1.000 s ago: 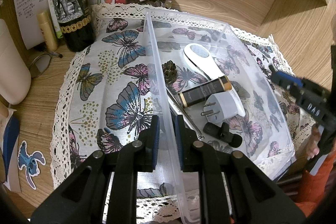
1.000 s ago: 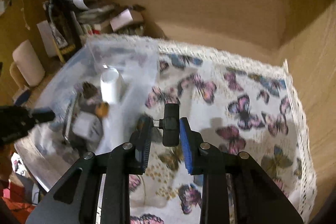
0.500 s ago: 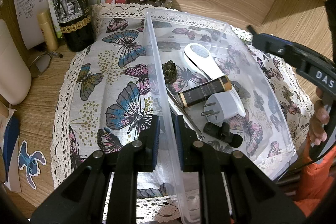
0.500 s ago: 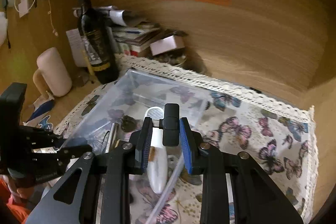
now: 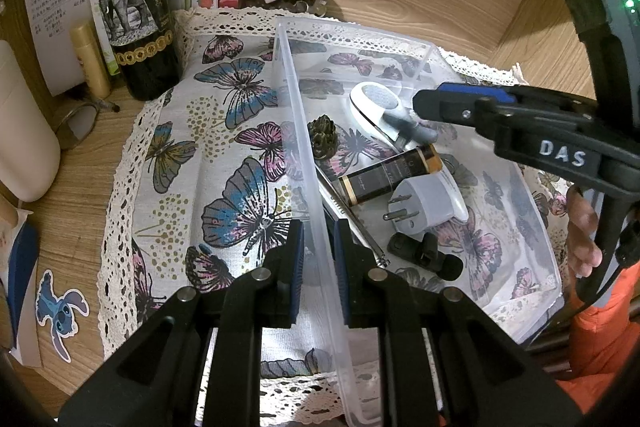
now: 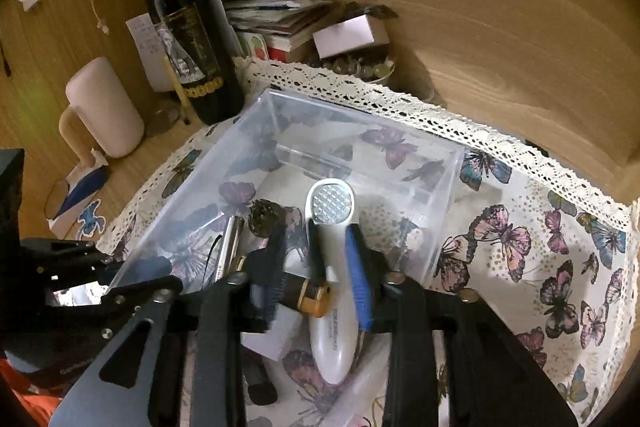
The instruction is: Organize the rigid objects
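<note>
Hard little things lie in the clear box [image 5: 400, 39], which sits on the butterfly cloth [image 5: 180, 155] on the worktop [image 5: 72, 211]. Inside are a white wand [image 5: 374, 99] at 12 o'clock, a pine cone [image 5: 322, 135] at 10 o'clock, a brown tube [image 5: 388, 175] and a plug [image 5: 424, 203] in the middle, and a black clip [image 5: 424, 253] at 6 o'clock.

The right tongs [image 6: 316, 239] are wide apart above the wand. A small grey blur [image 5: 412, 127] shows under their tip; I cannot tell what it is.

The left tongs [image 5: 318, 239] sit on both sides of the box's thin wall. I cannot tell if they squeeze it.

All these things look stiff and light. I think the tube rolls and the wand is slippery, so grab across their thin middles. The box wall looks bendy, so hold it gently.
</note>
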`<state>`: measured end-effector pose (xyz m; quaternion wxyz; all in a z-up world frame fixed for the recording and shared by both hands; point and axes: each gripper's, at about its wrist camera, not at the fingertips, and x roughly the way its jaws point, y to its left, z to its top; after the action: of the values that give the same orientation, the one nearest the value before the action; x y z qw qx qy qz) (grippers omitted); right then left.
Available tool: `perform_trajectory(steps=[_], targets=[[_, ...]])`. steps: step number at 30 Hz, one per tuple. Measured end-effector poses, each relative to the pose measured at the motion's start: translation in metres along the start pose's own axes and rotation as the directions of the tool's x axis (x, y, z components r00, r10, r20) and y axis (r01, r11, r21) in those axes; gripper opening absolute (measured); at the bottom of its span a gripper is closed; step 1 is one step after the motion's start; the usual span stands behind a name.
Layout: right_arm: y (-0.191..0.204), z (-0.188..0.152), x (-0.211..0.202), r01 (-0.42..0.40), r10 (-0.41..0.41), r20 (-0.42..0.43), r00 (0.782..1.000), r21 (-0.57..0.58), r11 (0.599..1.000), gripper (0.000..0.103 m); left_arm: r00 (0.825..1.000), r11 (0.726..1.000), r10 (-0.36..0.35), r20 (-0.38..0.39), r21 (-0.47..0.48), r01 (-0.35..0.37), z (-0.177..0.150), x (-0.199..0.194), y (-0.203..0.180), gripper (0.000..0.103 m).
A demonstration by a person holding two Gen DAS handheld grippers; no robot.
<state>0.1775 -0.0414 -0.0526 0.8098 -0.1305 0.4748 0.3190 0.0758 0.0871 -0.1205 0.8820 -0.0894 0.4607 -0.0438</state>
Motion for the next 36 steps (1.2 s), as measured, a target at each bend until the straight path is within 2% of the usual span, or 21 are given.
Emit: perform_trajectory(steps=[2,5,10,11,13,15,17,19,22,23,25,27,30,33,36], targets=[[-0.002,0.0,-0.006,0.002,-0.002,0.022,1.0,0.004,1.0,0.041,1.0,1.0,0.002,-0.001,0.001,-0.002,0.0,0.0,0.0,0.015],[-0.003,-0.003,-0.019,0.017,-0.018,0.058,0.998,0.006,1.0,0.043,1.0,1.0,0.005,0.0,0.008,-0.005,0.001,-0.001,-0.001,0.015],[-0.006,-0.012,-0.039,0.046,-0.048,0.115,0.992,0.017,0.999,0.055,0.999,0.999,0.022,0.045,0.03,-0.023,0.002,-0.009,-0.004,0.015],[-0.007,-0.014,-0.043,0.059,-0.061,0.126,0.99,0.02,0.998,0.056,0.998,0.999,0.027,0.058,0.032,-0.029,0.002,-0.013,-0.005,0.018],[-0.009,-0.018,-0.053,0.068,-0.071,0.143,0.987,0.026,0.997,0.059,0.996,0.999,0.03,0.088,0.036,-0.033,0.003,-0.021,-0.007,0.036],[-0.012,-0.023,-0.065,0.068,-0.074,0.165,0.984,0.038,0.997,0.063,0.991,0.999,0.03,0.128,0.035,-0.035,0.004,-0.03,-0.009,0.047],[-0.015,-0.029,-0.078,0.077,-0.086,0.2,0.976,0.053,0.996,0.076,0.982,0.998,0.041,0.183,0.044,-0.05,0.006,-0.043,-0.013,0.05],[-0.017,-0.035,-0.09,0.091,-0.105,0.239,0.965,0.07,0.993,0.084,0.97,0.996,0.052,0.237,0.06,-0.069,0.007,-0.055,-0.02,0.06],[-0.019,-0.041,-0.104,0.105,-0.129,0.275,0.953,0.101,0.989,0.085,0.947,0.992,0.059,0.317,0.085,-0.09,0.007,-0.073,-0.03,0.072],[-0.021,-0.044,-0.11,0.109,-0.139,0.289,0.947,0.116,0.987,0.087,0.936,0.991,0.064,0.345,0.091,-0.101,0.006,-0.08,-0.034,0.073],[-0.022,-0.048,-0.117,0.106,-0.142,0.307,0.941,0.129,0.986,0.091,0.916,0.989,0.07,0.396,0.095,-0.117,0.005,-0.092,-0.04,0.083],[-0.023,-0.054,-0.128,0.114,-0.156,0.337,0.928,0.144,0.983,0.096,0.892,0.988,0.065,0.447,0.096,-0.121,0.003,-0.105,-0.045,0.084],[-0.021,-0.061,-0.142,0.132,-0.18,0.382,0.906,0.149,0.98,0.102,0.861,0.984,0.073,0.503,0.103,-0.143,-0.001,-0.119,-0.054,0.098],[-0.016,-0.068,-0.157,0.126,-0.175,0.425,0.888,0.142,0.982,0.103,0.828,0.984,0.08,0.554,0.091,-0.155,-0.006,-0.13,-0.061,0.1],[-0.011,-0.074,-0.167,0.149,-0.195,0.456,0.869,0.136,0.979,0.103,0.814,0.983,0.068,0.577,0.099,-0.152,-0.009,-0.136,-0.068,0.102]])
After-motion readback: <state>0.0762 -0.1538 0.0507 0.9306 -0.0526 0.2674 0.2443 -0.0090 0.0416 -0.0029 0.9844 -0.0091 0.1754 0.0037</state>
